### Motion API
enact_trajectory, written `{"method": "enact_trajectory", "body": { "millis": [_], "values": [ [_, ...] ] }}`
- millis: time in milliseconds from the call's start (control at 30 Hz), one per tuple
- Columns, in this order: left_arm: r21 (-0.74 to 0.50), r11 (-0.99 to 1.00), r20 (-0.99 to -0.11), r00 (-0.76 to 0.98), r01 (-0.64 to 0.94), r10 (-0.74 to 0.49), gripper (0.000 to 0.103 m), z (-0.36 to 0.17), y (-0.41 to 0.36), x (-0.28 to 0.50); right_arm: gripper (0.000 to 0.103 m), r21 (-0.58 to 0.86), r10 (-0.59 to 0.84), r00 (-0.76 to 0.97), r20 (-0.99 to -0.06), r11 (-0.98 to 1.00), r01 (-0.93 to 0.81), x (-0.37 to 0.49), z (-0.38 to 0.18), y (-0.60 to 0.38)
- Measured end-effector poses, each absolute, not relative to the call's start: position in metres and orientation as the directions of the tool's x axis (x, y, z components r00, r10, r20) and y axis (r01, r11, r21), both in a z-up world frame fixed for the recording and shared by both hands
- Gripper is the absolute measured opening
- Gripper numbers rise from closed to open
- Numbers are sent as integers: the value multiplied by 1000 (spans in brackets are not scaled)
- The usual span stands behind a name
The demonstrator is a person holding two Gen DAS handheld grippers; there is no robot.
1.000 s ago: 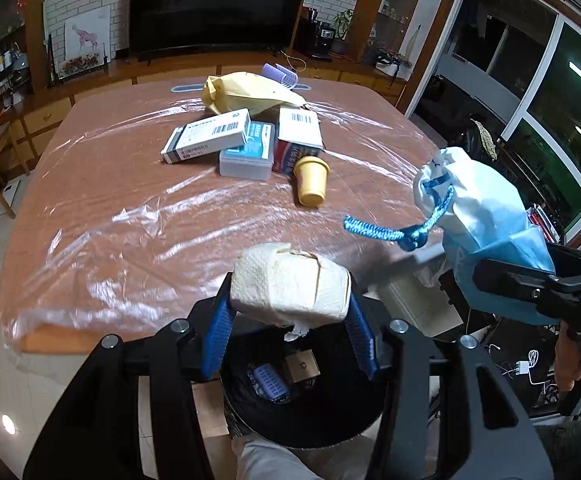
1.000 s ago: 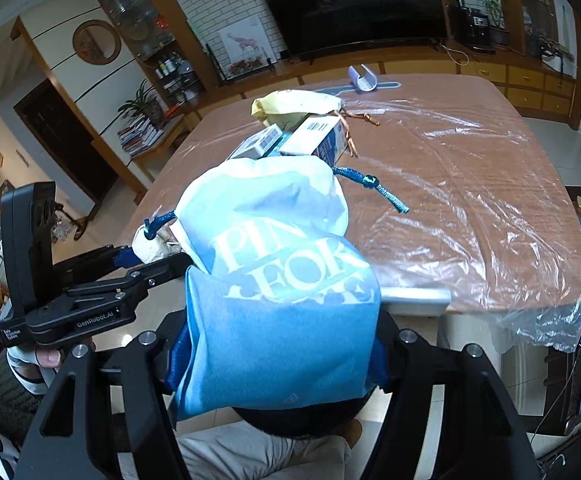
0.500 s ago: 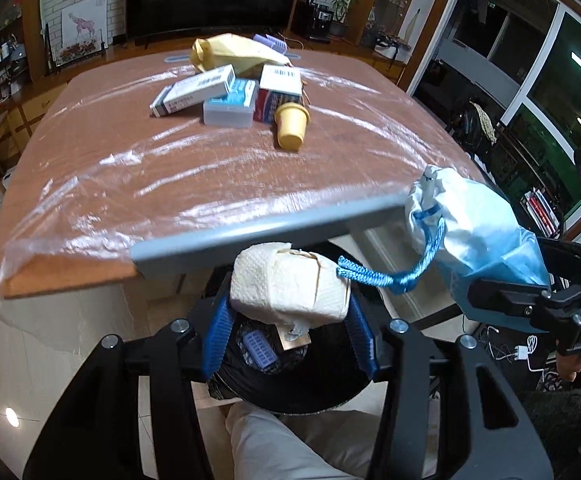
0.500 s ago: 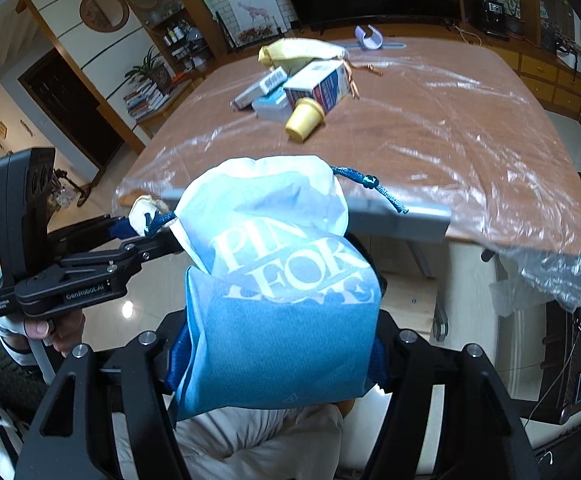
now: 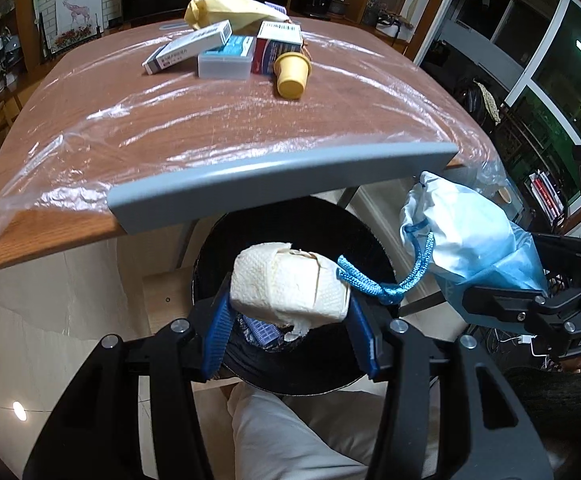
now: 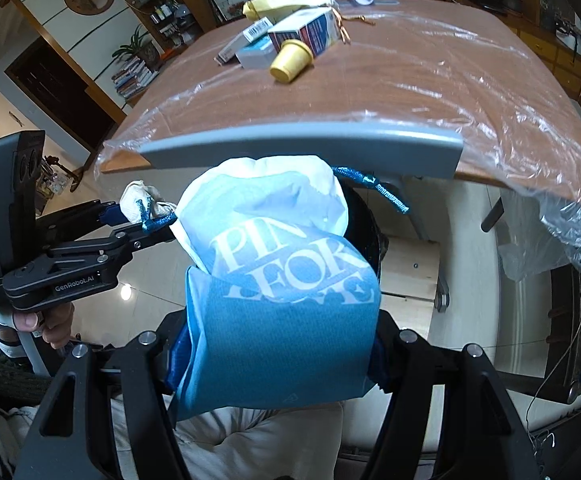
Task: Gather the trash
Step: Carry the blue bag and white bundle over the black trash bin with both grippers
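Drop-off step: left gripper [image 5: 290, 304] clamped on crumpled white paper wad [image 5: 288, 286], right gripper [image 6: 278, 344] on blue-and-white drawstring pouch [image 6: 278, 280], both over round black bin [image 5: 290, 232]. Next, probably: release.

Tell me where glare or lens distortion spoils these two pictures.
Left wrist view: white glare streaks on the clear plastic table cover; the straight grey table edge strip bows. Right wrist view: similar glare at right; the blue drawstring bag hides much of the centre.
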State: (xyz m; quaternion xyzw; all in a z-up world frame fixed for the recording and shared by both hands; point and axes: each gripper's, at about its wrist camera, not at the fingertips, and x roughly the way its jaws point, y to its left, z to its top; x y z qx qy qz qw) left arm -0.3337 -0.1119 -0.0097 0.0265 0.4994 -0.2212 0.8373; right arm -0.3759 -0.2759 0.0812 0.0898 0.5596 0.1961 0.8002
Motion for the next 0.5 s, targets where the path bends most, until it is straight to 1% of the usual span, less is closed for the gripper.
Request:
{"method": "enact_trajectory", "body": {
  "millis": [500],
  "values": [
    [-143,908,-865,396,394,-308,52,-28,-112,-331,66,347,394,262,-881,914,-209,-360,55,-263]
  ]
}}
